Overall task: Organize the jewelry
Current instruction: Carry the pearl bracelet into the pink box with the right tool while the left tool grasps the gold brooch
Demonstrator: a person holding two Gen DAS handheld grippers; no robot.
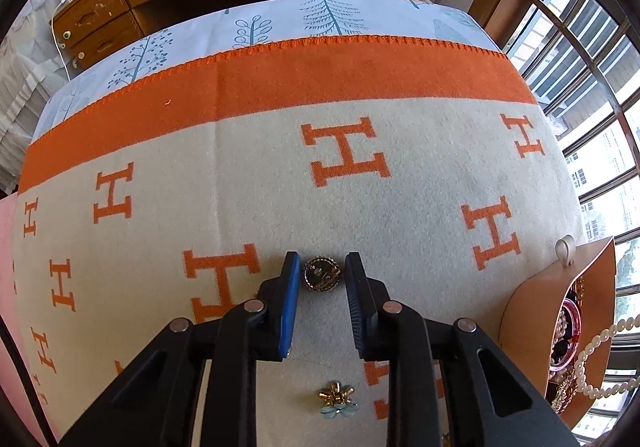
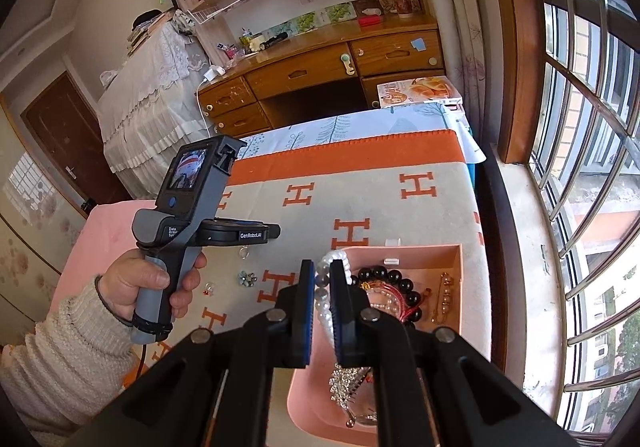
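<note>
A round gold-rimmed brooch (image 1: 322,275) lies on the beige blanket with orange H's (image 1: 240,175). My left gripper (image 1: 322,260) points down with a jaw on each side of the brooch; a sliver of blanket shows on both sides. A blue-and-gold flower clip (image 1: 337,400) lies nearer me under the gripper. In the right wrist view my right gripper (image 2: 322,267) is shut on a white pearl strand (image 2: 323,293) above the pink jewelry box (image 2: 460,259). The box holds a black bead bracelet (image 2: 394,279), a gold pin (image 2: 444,299) and a rhinestone brooch (image 2: 348,383).
A person's hand (image 2: 144,283) in a cream knit sleeve holds the left gripper's handle (image 2: 176,247). A small red piece (image 2: 208,289) and a pendant (image 2: 244,253) lie on the blanket. A wooden desk (image 2: 320,67) stands behind, barred windows (image 2: 580,127) at right.
</note>
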